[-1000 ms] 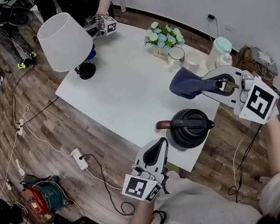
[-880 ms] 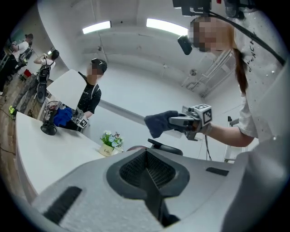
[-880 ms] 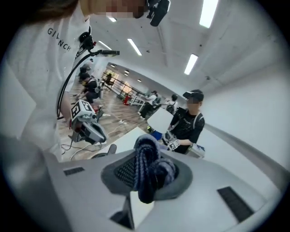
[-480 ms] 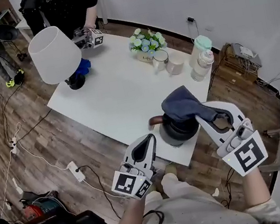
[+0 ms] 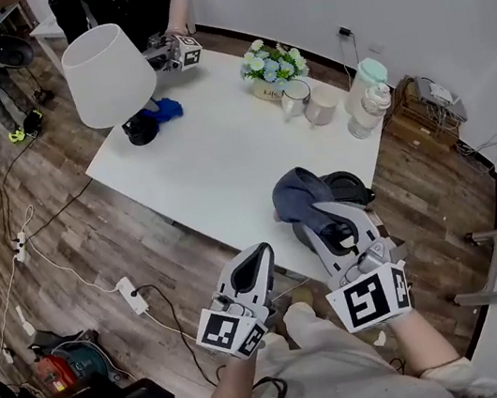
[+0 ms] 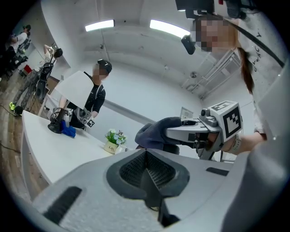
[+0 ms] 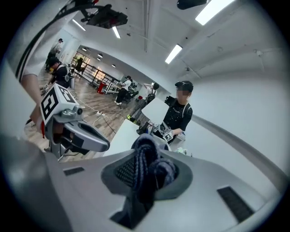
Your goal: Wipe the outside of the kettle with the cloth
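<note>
Cloth (image 5: 293, 193) clamped in right hand-held gripper (image 5: 317, 221), draped over kettle (image 5: 348, 187).

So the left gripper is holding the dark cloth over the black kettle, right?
No, it is the right gripper that holds the dark cloth over the black kettle; the right gripper view shows the cloth pinched between its jaws.

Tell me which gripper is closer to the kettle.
Right. The right gripper holds the cloth over the kettle; the left gripper hangs apart, beyond the table's near edge.
</note>
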Demonstrator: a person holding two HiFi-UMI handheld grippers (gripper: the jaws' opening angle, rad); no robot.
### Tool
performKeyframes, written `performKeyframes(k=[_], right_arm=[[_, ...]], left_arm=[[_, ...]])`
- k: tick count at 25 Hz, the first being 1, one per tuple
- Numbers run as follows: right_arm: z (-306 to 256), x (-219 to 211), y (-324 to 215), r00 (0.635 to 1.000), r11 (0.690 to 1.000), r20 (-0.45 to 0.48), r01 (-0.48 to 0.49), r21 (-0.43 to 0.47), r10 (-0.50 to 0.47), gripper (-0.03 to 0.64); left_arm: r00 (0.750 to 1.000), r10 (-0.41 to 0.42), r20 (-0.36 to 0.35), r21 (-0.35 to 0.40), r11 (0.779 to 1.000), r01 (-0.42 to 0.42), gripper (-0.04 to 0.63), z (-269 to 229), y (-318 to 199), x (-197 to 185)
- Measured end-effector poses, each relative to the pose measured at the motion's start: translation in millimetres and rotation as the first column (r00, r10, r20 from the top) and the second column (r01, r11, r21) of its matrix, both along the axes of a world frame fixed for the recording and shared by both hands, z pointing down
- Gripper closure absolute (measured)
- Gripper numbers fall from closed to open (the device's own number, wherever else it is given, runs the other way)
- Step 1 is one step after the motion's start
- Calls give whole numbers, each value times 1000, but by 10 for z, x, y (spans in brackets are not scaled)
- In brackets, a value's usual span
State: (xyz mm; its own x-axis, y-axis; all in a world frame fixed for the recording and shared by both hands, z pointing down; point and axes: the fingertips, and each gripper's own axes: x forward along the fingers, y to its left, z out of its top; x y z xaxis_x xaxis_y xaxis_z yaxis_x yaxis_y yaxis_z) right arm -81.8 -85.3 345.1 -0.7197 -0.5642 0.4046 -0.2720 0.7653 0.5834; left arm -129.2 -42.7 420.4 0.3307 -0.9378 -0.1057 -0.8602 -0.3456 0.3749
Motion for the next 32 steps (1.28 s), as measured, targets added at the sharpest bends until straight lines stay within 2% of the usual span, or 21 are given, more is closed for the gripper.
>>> performKeyframes(k=[10, 17, 22, 26, 29, 32], right_arm=[[485, -380, 214, 987, 996, -154, 48, 78, -35, 555], [758, -444, 306, 979, 990, -200, 71, 122, -46, 555], [941, -420, 314, 982, 997, -185, 55, 45, -46, 555], [1064, -376, 349, 979, 998, -197, 56, 23, -50, 555], [935, -307, 414, 990, 998, -130, 47, -46, -53, 555], [610, -114, 448, 999, 997, -51, -5, -73, 1, 555]], left_arm=[[999, -41, -26, -36, 999, 40, 588, 242, 141, -265], [999, -4, 52, 18, 1000, 3, 588, 213, -50, -359], [996, 36, 81, 34, 999, -39, 588, 185, -216, -254], [994, 54, 95, 29, 998, -57, 588, 238, -254, -190], [994, 45, 100, 27, 998, -48, 588, 235, -257, -238], [994, 41, 102, 37, 998, -45, 588, 120, -298, -262]])
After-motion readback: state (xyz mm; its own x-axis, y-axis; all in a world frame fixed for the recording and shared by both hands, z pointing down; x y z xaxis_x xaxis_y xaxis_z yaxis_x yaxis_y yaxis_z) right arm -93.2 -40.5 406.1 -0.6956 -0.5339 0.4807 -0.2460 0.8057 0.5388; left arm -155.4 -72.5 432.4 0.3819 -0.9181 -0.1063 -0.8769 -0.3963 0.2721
